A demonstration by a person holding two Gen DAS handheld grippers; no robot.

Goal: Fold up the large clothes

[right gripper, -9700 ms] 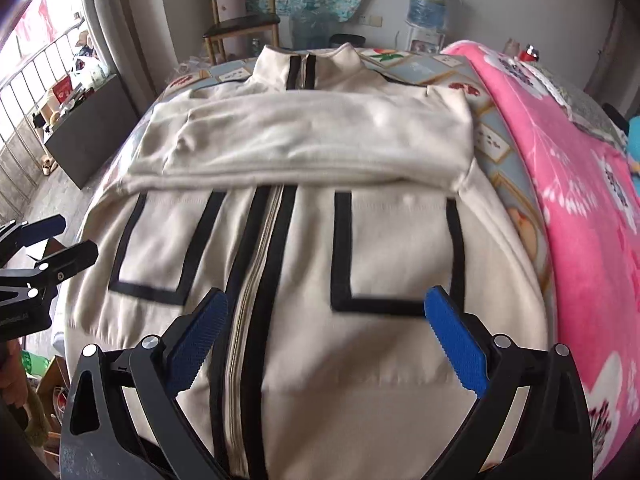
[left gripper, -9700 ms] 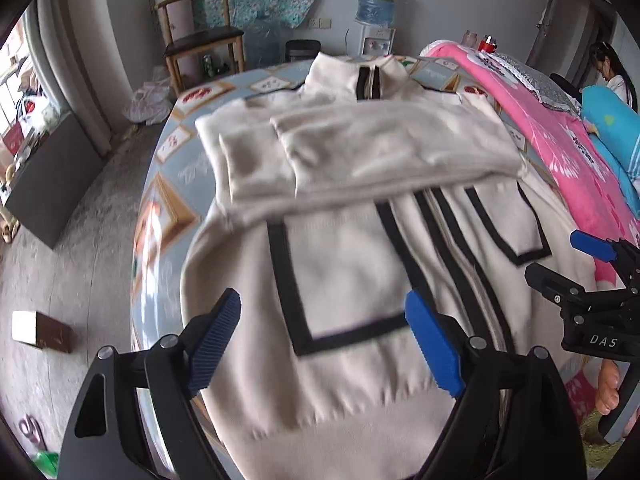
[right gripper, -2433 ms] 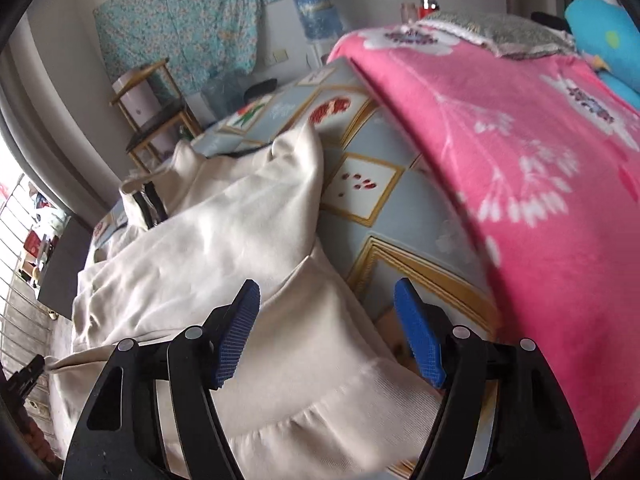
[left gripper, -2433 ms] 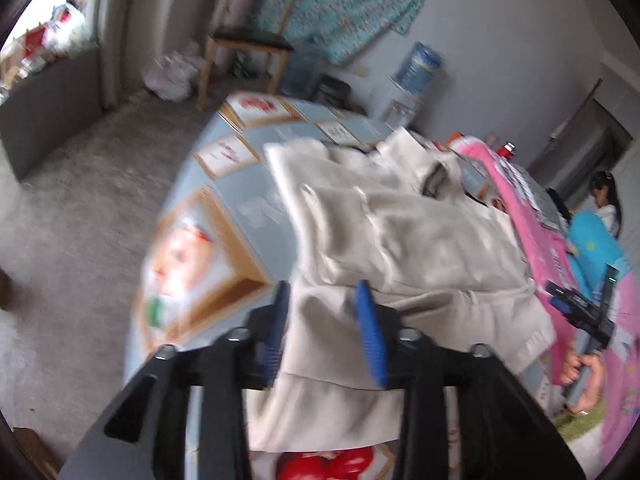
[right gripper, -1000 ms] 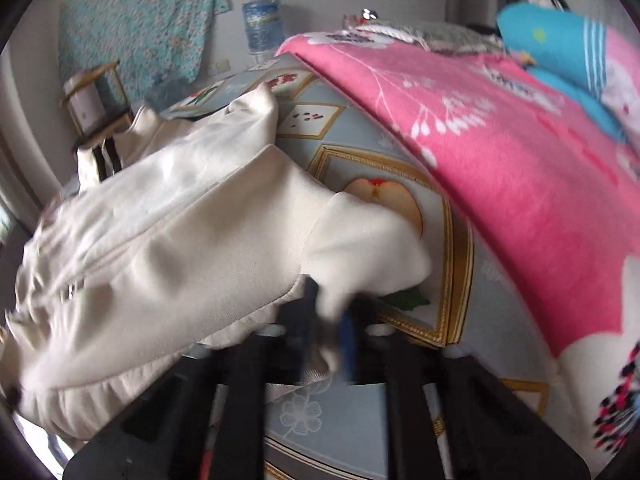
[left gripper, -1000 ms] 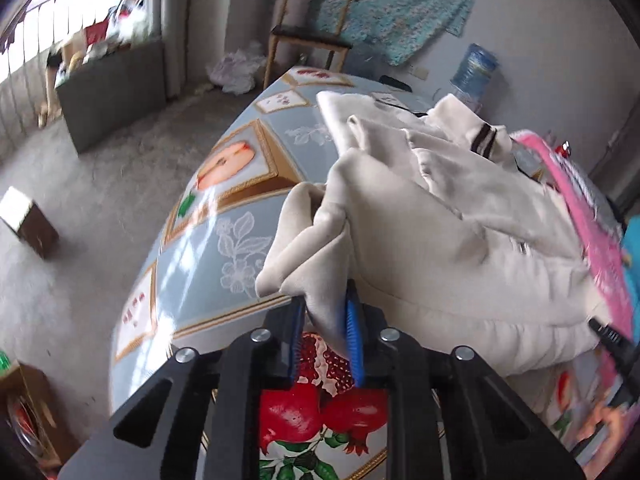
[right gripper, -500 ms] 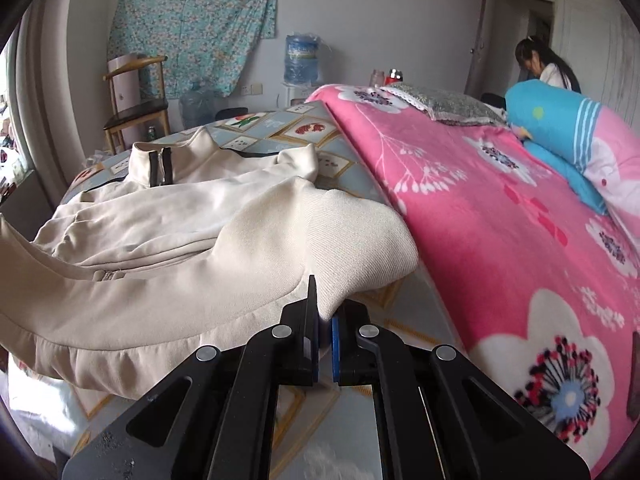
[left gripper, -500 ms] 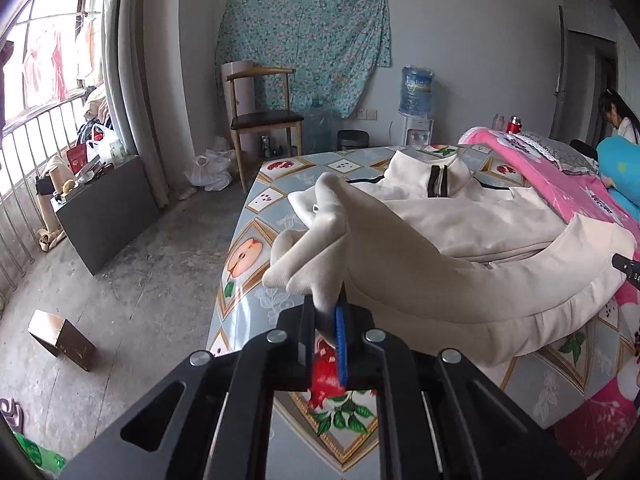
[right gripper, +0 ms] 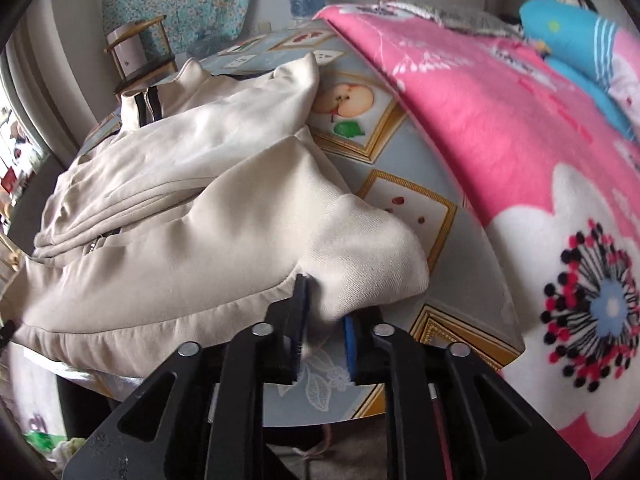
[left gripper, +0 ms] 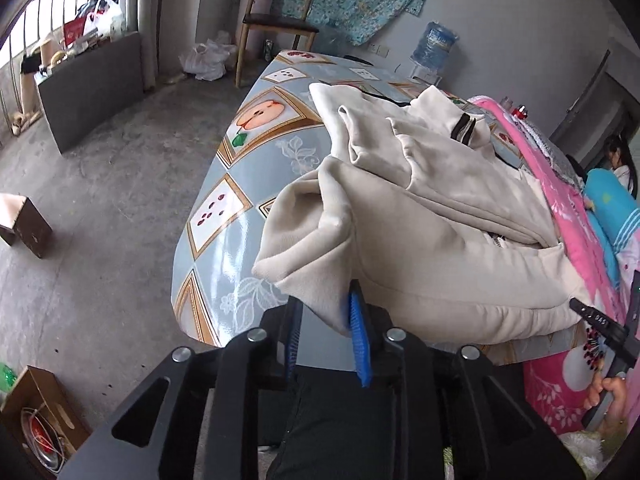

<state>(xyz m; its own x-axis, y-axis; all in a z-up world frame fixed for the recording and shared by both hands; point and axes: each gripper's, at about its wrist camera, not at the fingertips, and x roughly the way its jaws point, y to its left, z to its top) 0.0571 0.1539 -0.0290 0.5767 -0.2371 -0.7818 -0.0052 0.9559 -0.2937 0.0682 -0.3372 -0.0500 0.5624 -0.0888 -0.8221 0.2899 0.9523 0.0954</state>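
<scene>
One cream jacket (left gripper: 432,216) on the tabletop (left gripper: 240,208). Two grippers: left gripper (left gripper: 326,336), right gripper (right gripper: 324,340). One wooden chair (left gripper: 276,24), one water bottle (left gripper: 434,46), two cardboard boxes on the floor (left gripper: 24,226), one pink blanket (right gripper: 500,128).

My cream jacket (left gripper: 420,240), flat and face-up seconds ago, now lies doubled over on the table (left gripper: 240,184), hem carried up over the sleeves. My left tool (left gripper: 326,334) and right tool (right gripper: 324,340), clamped tight a moment back, have just been opening, hem corners between their parted jaws.
</scene>
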